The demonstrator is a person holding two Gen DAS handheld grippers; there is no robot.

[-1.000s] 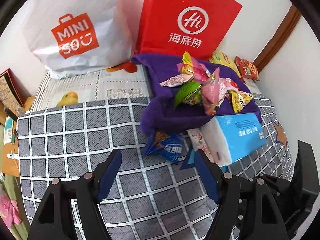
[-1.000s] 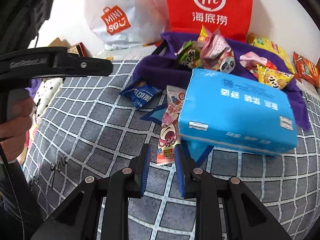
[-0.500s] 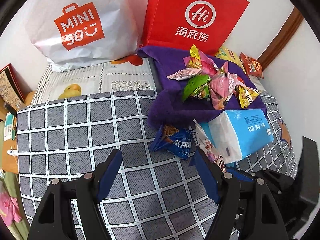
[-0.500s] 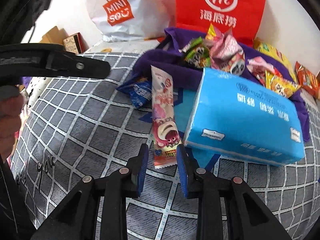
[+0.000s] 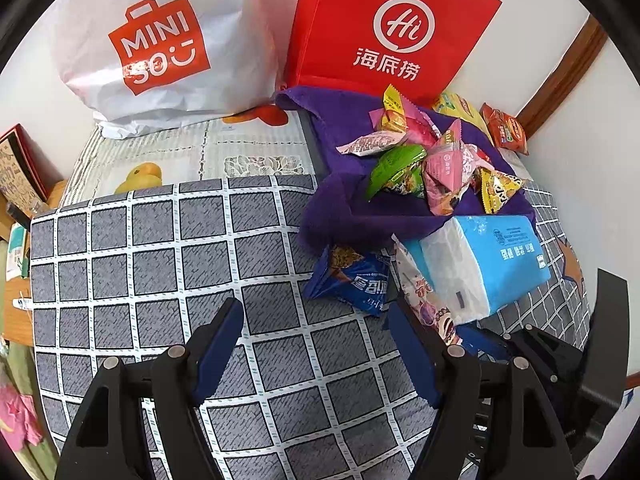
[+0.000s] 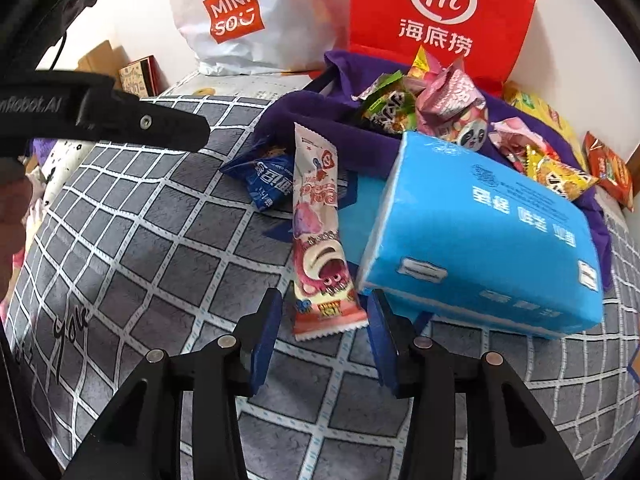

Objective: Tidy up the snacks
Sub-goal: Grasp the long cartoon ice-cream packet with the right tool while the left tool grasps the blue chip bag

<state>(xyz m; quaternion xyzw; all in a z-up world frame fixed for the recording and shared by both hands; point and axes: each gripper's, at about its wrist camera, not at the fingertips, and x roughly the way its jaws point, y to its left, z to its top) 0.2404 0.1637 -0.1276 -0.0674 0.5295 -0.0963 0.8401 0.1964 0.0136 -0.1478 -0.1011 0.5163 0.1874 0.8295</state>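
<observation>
1. Snacks in bright wrappers (image 5: 432, 160) lie heaped on a purple cloth (image 5: 340, 208) spread over a grey checked cover (image 5: 160, 264), below a red paper bag (image 5: 392, 28) and a white plastic shopping bag (image 5: 160, 40) propped against the wall.
2. A long pink snack bar (image 6: 320, 240) lies flat on the cover, its near end between the blue pads of the right gripper (image 6: 322, 320); the jaws have just been opening and stand apart on either side of the wrapper, not pressing it.
3. A blue tissue pack (image 6: 480, 232) sits tilted just beside the bar, its far side against the purple cloth.
4. A blue snack packet (image 5: 352, 280) rests at the cloth's near edge, just beside the bar.
5. The left gripper (image 5: 316, 344) hovers over bare checked cover, jaws wide apart, nothing between them.
6. More packets, yellow (image 6: 536, 108) and orange-red (image 6: 608, 168), lie beyond the cloth by the wall.
</observation>
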